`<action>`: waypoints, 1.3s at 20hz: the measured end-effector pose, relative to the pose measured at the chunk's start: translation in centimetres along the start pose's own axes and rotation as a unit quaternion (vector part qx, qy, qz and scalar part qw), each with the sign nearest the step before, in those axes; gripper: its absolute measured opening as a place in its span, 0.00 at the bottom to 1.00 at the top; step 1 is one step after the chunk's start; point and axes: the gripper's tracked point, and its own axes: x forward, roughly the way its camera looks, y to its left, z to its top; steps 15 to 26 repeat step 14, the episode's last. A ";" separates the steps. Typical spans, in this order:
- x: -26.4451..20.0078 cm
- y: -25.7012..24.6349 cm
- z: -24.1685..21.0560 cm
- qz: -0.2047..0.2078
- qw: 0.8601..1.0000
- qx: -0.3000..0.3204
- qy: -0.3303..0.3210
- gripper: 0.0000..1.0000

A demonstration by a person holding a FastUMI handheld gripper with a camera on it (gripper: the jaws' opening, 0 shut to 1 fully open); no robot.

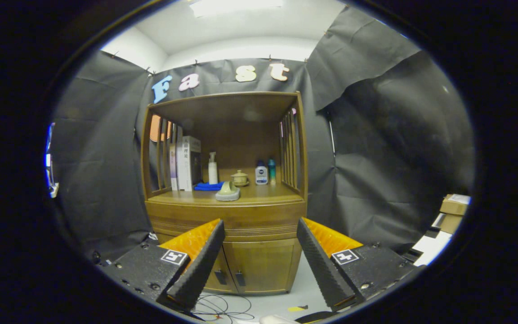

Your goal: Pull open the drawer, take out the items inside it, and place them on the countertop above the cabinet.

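Fingers of the gripper stand spread wide and hold nothing, well back from a wooden cabinet against the booth's black wall. Between them, beyond their tips, the drawer sits flush under the worktop, closed, with two small doors below it. On the worktop lie a pale green dish-like item near the front edge, a folded blue cloth, a pump bottle, a small lidded pot, two little bottles and some books. Closed drawer and laden worktop would suit either a job waiting on the pull or one finished and shut again; what the drawer holds is hidden.
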 end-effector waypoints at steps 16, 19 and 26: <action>-0.2 1.1 -0.7 0.015 1.000 0.002 0.012 1.00; -0.2 1.1 -0.7 0.015 1.000 0.002 0.012 1.00; -0.2 1.1 -0.7 0.015 1.000 0.002 0.012 1.00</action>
